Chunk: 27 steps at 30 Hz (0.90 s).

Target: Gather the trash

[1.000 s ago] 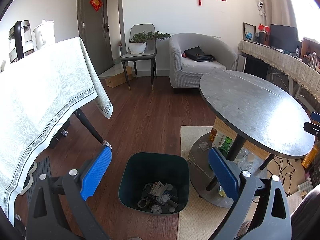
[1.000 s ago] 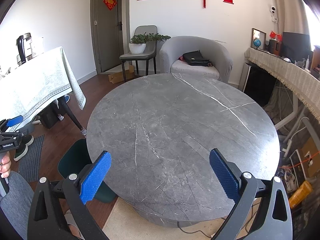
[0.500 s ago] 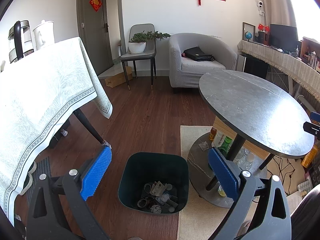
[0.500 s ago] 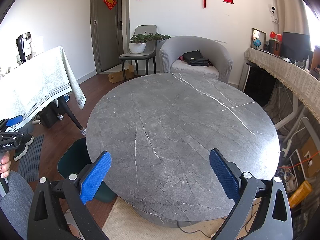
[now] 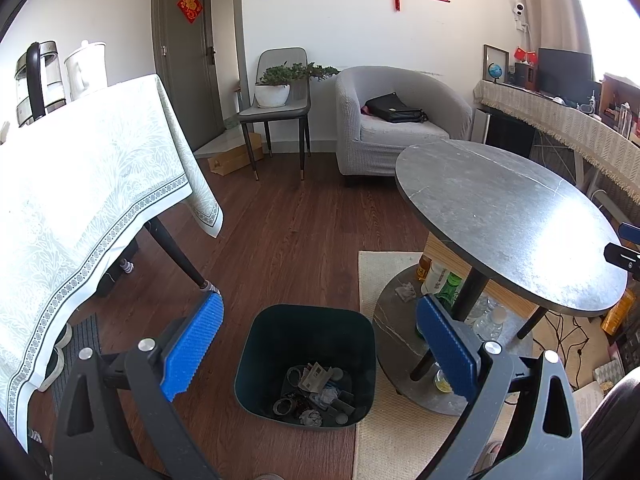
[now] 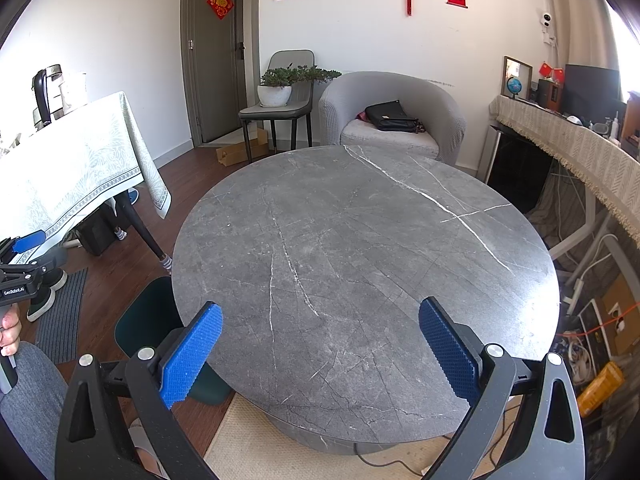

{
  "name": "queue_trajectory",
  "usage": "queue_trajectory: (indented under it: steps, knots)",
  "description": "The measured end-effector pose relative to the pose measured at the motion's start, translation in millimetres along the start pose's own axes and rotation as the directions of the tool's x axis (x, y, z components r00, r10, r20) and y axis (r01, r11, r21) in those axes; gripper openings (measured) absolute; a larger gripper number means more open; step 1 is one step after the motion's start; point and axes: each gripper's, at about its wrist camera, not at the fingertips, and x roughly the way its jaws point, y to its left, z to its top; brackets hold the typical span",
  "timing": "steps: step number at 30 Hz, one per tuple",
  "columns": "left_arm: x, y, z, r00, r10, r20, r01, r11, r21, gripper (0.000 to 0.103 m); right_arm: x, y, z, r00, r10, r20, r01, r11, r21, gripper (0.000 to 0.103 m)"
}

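Above the dark green bin (image 5: 306,364) on the wood floor, the left tongs (image 5: 318,344) hang spread and empty — crumpled trash (image 5: 316,390) lies inside, the round grey desk (image 6: 360,264) under the spread right tongs (image 6: 320,350) is bare — so collecting looks finished, or next needs finding another scrap.

Round table (image 6: 360,260): matt grey veined stone. Floor (image 5: 288,240): glossy dark wood. Bin (image 5: 256,360): smooth dark plastic. Tablecloth (image 5: 80,184): patterned pale cloth.
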Motion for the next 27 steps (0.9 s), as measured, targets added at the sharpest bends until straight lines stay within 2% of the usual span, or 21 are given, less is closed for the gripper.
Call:
queue_trajectory:
  steps: [27]
  knots:
    - [2.4, 0.5, -0.4, 1.0, -0.008, -0.014, 0.007, 1.0, -0.009, 0.099, 2.5, -0.4, -0.8, 1.0, 0.0, -0.005, 0.0, 1.0, -0.003, 0.099]
